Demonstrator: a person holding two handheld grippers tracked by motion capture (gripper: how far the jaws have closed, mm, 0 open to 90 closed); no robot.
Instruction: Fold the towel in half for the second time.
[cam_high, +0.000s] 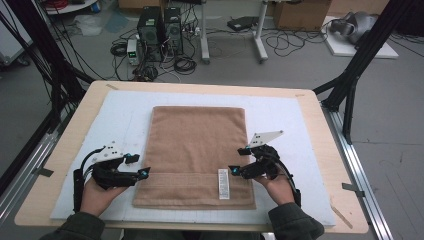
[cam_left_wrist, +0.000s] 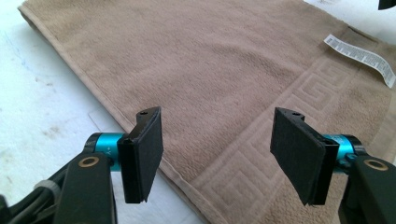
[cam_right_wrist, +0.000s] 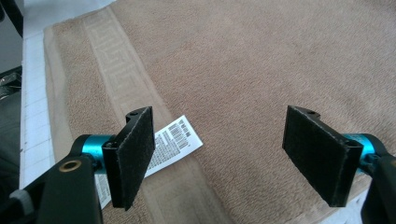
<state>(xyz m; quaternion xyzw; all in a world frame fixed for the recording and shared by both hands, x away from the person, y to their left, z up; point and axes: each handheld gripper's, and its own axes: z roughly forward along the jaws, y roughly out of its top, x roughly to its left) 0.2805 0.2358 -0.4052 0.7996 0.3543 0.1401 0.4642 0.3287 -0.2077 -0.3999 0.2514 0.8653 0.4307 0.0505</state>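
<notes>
Near edge first: a folded brown towel (cam_high: 197, 155) is laid flat on a white mat (cam_high: 280, 115) on the table (cam_high: 75, 125), its patterned band and white label (cam_high: 223, 183) toward the person. The left gripper (cam_high: 141, 172) is held at the towel's left edge, fingers (cam_left_wrist: 144, 154) spread wide w/ nothing between them; the hem is seen just beyond. The right gripper (cam_high: 235, 169) is held over the band near the right edge, fingers (cam_right_wrist: 133, 156) likewise wide apart & empty, label just under the near finger.

Step in hand is judged to be a grab of the near corners for a fold. To do it well: both grippers should be lowered evenly, one finger slid under the hem at each side, all layers pinched together, label kept out of the grip. Far edge should be left square to the mat so the fold lands aligned.
</notes>
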